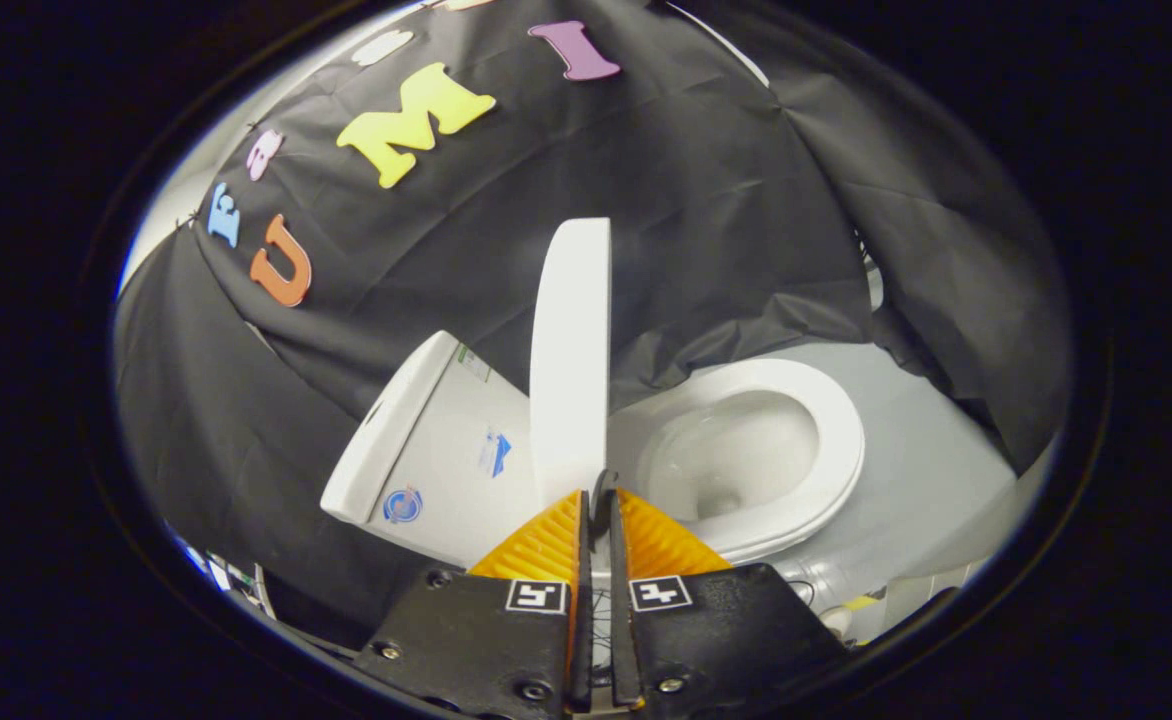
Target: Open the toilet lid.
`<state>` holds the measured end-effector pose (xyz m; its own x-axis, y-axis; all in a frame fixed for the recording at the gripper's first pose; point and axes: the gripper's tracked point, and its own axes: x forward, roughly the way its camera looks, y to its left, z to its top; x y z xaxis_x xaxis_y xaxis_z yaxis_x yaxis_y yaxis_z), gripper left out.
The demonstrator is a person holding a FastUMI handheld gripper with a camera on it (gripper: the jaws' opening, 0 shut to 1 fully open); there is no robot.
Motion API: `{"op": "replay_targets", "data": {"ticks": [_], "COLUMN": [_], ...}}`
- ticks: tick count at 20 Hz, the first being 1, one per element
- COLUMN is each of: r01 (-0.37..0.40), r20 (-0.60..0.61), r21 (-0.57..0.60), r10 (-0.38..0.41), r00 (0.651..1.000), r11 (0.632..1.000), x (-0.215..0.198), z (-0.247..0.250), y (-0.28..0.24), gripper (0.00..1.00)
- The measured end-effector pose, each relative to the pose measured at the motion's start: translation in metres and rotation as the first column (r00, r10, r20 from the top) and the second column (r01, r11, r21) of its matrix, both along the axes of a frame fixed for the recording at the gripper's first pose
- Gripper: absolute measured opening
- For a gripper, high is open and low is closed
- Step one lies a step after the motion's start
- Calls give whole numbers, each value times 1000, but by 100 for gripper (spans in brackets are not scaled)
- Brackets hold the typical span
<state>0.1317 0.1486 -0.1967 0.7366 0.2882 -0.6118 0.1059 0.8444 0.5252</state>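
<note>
A white toilet stands ahead of me against the black cloth wall. Its lid (pixel 571 350) is raised, standing upright and seen edge-on between the tank (pixel 446 450) and the bowl. The seat (pixel 841 440) lies down on the bowl (pixel 736 460), whose inside is bare. My gripper (pixel 598 497) sits just below the lid's lower end, its fingers (pixel 541 545) pressed almost together with only a thin slit between them. The lid is wider than that slit and is not held. A small dark piece shows right at the tips; I cannot tell what it is.
Black cloth hangs close behind and on both sides of the toilet. A pale grey floor (pixel 926 480) spreads beyond the bowl. Some cables and small clutter (pixel 236 575) lie low beside the tank.
</note>
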Motion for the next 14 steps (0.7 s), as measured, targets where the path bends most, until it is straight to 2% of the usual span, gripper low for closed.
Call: {"op": "replay_targets", "data": {"ticks": [14], "r01": [-93], "r20": [41], "r21": [-113], "r10": [98], "r00": [994], "r11": [989], "x": [4], "z": [26], "y": [61], "gripper": [14]}}
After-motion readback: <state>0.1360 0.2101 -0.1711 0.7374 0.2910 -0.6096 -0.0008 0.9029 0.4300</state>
